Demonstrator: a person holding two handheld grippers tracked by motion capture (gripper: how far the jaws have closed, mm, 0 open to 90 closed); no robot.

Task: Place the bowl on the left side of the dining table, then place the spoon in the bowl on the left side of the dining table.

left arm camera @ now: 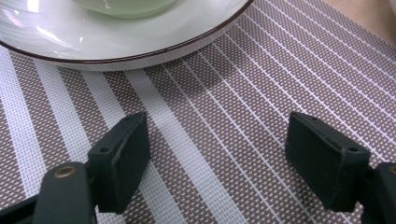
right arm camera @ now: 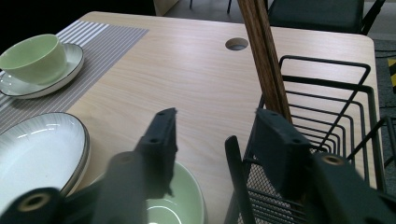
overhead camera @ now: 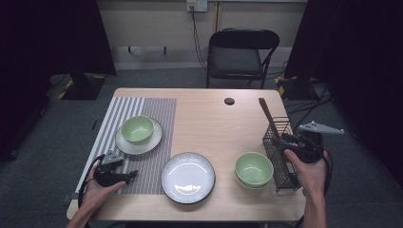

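High view: left gripper (overhead camera: 124,176) sits lower left on the striped placemat (overhead camera: 152,114), right gripper (overhead camera: 280,140) at the wire basket (overhead camera: 280,164) (chopsticks (overhead camera: 267,114) inside).

Left gripper view: jaws wide apart, nothing between.

Right gripper view: jaws half-spread, straddling the basket's rim, not pinching.

A black folding chair (overhead camera: 242,52) stands behind the table at the top centre of the high view. A wall socket (overhead camera: 196,4) with a hanging cable sits above it. Grey floor surrounds the table.
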